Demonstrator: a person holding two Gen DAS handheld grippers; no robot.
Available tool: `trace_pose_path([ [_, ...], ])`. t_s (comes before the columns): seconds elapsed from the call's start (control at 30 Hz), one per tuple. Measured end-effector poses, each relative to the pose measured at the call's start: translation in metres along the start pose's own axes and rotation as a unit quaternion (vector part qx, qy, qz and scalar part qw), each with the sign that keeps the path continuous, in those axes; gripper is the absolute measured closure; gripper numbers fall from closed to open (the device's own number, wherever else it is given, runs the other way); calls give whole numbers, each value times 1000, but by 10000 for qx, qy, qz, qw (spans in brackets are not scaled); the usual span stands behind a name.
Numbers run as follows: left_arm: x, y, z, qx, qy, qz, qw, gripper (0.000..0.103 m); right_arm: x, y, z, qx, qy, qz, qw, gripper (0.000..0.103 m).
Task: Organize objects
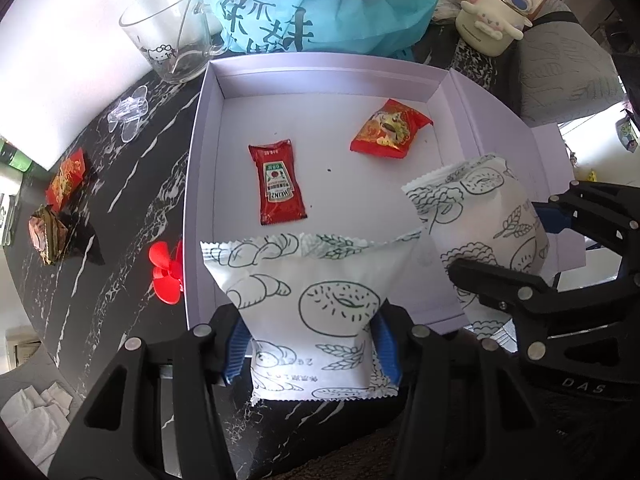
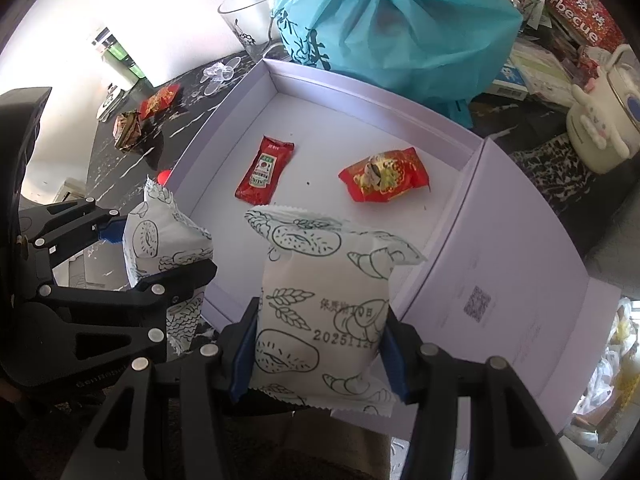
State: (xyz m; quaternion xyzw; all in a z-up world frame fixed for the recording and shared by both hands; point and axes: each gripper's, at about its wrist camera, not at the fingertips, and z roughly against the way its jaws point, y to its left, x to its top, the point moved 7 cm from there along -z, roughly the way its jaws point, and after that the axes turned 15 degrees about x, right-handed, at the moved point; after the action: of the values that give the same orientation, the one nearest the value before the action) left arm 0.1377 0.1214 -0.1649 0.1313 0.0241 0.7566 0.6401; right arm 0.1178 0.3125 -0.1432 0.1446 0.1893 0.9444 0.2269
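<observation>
An open lilac box point(image 1: 320, 76) point(image 2: 360, 92) lies on the dark marble table. Inside it are a red ketchup sachet point(image 1: 278, 182) point(image 2: 264, 170) and a red snack packet point(image 1: 388, 128) point(image 2: 386, 180). My left gripper point(image 1: 310, 344) is shut on a white bread packet point(image 1: 308, 300) with drawn pastries, held at the box's near edge. My right gripper point(image 2: 320, 344) is shut on a second white bread packet point(image 2: 324, 304), also over the near edge. Each gripper and its packet shows in the other view: the right one point(image 1: 480, 220), the left one point(image 2: 164, 236).
A blue bag point(image 1: 320, 4) point(image 2: 392, 24) and a glass mug point(image 1: 172, 36) stand behind the box. A cream kettle point(image 1: 496, 12) is at the back right. Left of the box lie a red packet point(image 1: 66, 178), a brown wrapped sweet point(image 1: 46, 238), a red plastic piece point(image 1: 166, 272) and clear spoons point(image 1: 130, 114).
</observation>
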Motion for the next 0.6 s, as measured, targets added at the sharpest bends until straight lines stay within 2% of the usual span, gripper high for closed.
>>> trace_pose_path([
  [0.6,38,7,-17,102,197,372,9991,52,43,-24,-12,211,278,278,9990,48],
])
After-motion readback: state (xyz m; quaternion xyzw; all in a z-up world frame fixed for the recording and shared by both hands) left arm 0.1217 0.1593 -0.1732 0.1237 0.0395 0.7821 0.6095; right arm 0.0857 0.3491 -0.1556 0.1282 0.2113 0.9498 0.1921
